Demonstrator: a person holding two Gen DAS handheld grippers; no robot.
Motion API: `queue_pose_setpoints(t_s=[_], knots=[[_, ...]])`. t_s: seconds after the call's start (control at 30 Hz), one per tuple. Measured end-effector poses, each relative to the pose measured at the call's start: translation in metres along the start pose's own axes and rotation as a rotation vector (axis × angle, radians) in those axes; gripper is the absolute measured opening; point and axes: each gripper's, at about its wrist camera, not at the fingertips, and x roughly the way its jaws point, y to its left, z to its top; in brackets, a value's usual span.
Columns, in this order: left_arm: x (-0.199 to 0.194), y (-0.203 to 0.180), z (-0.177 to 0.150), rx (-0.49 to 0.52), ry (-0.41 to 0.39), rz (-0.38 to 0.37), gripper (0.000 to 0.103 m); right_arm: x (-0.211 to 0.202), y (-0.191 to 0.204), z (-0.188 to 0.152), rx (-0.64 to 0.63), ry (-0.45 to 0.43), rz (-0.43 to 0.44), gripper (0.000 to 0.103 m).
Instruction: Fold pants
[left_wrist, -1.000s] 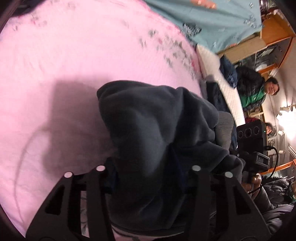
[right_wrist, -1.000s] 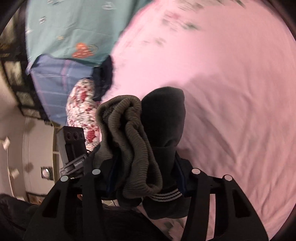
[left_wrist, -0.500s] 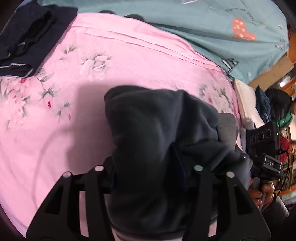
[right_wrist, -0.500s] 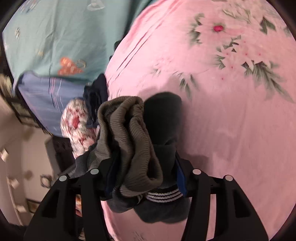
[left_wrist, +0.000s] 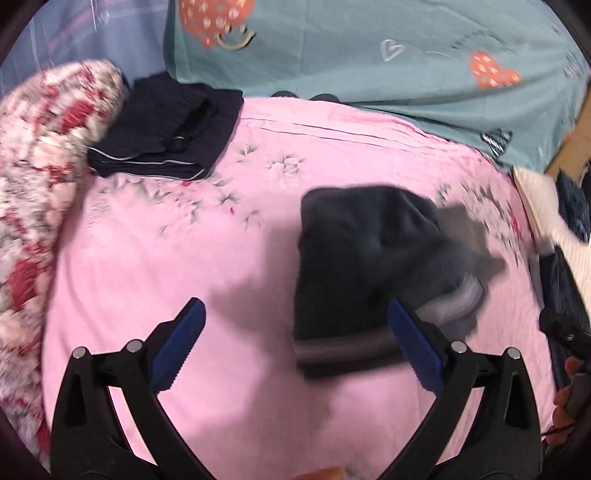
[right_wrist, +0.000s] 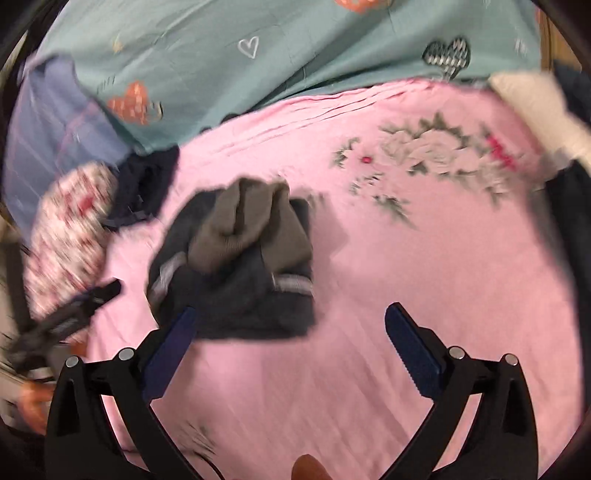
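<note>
- left gripper (left_wrist: 295, 341): jaws spread wide, nothing between them, blue pads bare
- right gripper (right_wrist: 291, 343): jaws spread wide too, holding nothing
- dark pants (left_wrist: 362, 258): bunched in a folded heap on the pink floral sheet (left_wrist: 184, 280), just past the grippers' fingertips; grey-brown ribbed waistband (right_wrist: 247, 225) on top, pale stripes at the edges
- second folded dark garment (left_wrist: 166, 129) lies far back-left on the sheet, beside a red-white floral quilt (left_wrist: 40, 177)
- teal heart-print bedding (left_wrist: 369, 55) behind; both views motion-blurred

The bundled dark fleece pants (left_wrist: 362, 251) lie on the pink floral bedsheet (left_wrist: 221, 280); behind-left sits a folded navy garment (left_wrist: 166, 140), beside a red-and-white floral quilt (left_wrist: 40, 155).
</note>
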Motion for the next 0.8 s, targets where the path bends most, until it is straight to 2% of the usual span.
queue_pose_setpoints(t_s=[0.07, 0.23, 0.33, 0.53, 0.63, 0.8], knots=[[-0.021, -0.009, -0.018, 0.015, -0.003, 0.004, 0.101, -0.01, 0.012, -0.017, -0.045, -0.005, -0.051, 0.102], [-0.065, -0.022, -0.055, 0.016, -0.013, 0.034, 0.101, -0.032, 0.026, -0.042, -0.071, -0.001, -0.055, 0.102], [-0.09, -0.027, -0.068, 0.02, -0.047, 0.062, 0.101, -0.046, 0.038, -0.052, -0.108, -0.014, -0.052, 0.102], [-0.116, -0.034, -0.074, 0.064, -0.085, 0.043, 0.101, -0.069, 0.058, -0.07, -0.125, -0.059, -0.073, 0.102], [-0.122, -0.034, -0.075, 0.093, -0.077, 0.037, 0.101, -0.077, 0.062, -0.075, -0.096, -0.073, -0.069, 0.102], [-0.134, -0.026, -0.078, 0.097, -0.097, 0.024, 0.101, -0.084, 0.068, -0.078, -0.095, -0.087, -0.1, 0.102]])
